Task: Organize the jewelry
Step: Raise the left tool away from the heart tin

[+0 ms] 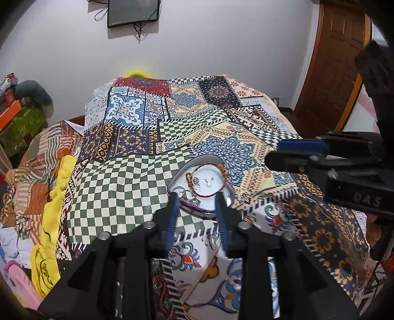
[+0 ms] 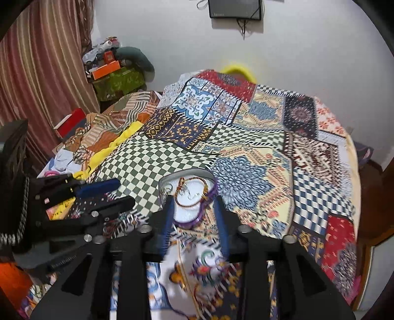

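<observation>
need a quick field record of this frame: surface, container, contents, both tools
surface: patchwork bedspread
container: heart-shaped dish with purple rim, resting on the bedspread
contents: red-and-gold bracelet, small metal pieces at the left side
left tool: open, near edge of dish between its fingers
right tool: open, also facing the dish, holding nothing
background: wall monitor, wooden door

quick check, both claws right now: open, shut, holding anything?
Left claw: open, holding nothing, just short of the jewelry tray.
Right claw: open, holding nothing, fingers either side of the tray's near end.
</observation>
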`<state>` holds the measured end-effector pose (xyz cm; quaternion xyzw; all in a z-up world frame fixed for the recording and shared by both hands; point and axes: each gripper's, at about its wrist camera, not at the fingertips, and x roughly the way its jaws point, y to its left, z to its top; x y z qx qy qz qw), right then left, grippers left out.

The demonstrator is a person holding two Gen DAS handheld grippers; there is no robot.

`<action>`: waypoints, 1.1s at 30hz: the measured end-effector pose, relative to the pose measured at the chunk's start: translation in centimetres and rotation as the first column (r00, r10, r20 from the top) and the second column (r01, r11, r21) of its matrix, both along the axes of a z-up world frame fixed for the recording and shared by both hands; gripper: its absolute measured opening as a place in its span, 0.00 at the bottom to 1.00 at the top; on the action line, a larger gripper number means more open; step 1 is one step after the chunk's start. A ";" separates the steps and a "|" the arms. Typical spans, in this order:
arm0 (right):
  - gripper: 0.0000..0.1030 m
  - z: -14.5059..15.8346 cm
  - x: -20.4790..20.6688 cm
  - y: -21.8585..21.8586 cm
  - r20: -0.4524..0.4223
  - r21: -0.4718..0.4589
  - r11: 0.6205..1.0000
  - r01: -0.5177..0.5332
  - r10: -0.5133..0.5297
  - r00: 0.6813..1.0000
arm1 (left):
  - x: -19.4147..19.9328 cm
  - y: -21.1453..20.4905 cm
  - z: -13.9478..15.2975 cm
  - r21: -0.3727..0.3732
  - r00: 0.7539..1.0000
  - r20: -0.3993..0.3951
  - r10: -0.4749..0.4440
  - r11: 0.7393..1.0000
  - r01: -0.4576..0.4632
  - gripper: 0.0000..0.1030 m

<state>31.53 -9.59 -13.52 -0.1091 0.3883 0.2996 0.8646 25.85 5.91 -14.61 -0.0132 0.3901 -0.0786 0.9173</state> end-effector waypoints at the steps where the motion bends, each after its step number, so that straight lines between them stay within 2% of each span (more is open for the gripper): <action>1: 0.38 0.1 -0.6 -0.4 0.020 -0.008 1.000 0.005 -0.005 1.000 | -0.3 -0.2 0.1 -0.001 1.000 0.004 -0.001 1.000 0.001 0.35; 5: 0.38 0.0 -2.1 -1.8 0.052 -0.030 0.999 0.015 -0.013 0.999 | -1.8 -1.2 0.4 0.000 1.000 -0.003 -0.022 1.000 0.022 0.35; 14: 0.38 -1.2 -3.7 -6.2 0.027 -0.034 0.997 0.064 -0.063 0.998 | -4.0 -4.9 -0.8 0.020 0.994 -0.045 -0.101 0.995 0.102 0.36; 28: 0.38 -3.9 -4.8 -9.4 -0.030 -0.040 0.995 0.089 -0.090 0.995 | -2.9 -9.8 -5.6 0.013 0.962 -0.173 -0.210 0.976 0.215 0.36; 33: 0.38 -4.5 -4.5 -9.9 -0.048 -0.029 0.995 0.091 -0.093 0.995 | -2.1 -10.5 -6.3 -0.013 0.960 -0.177 -0.218 0.976 0.219 0.36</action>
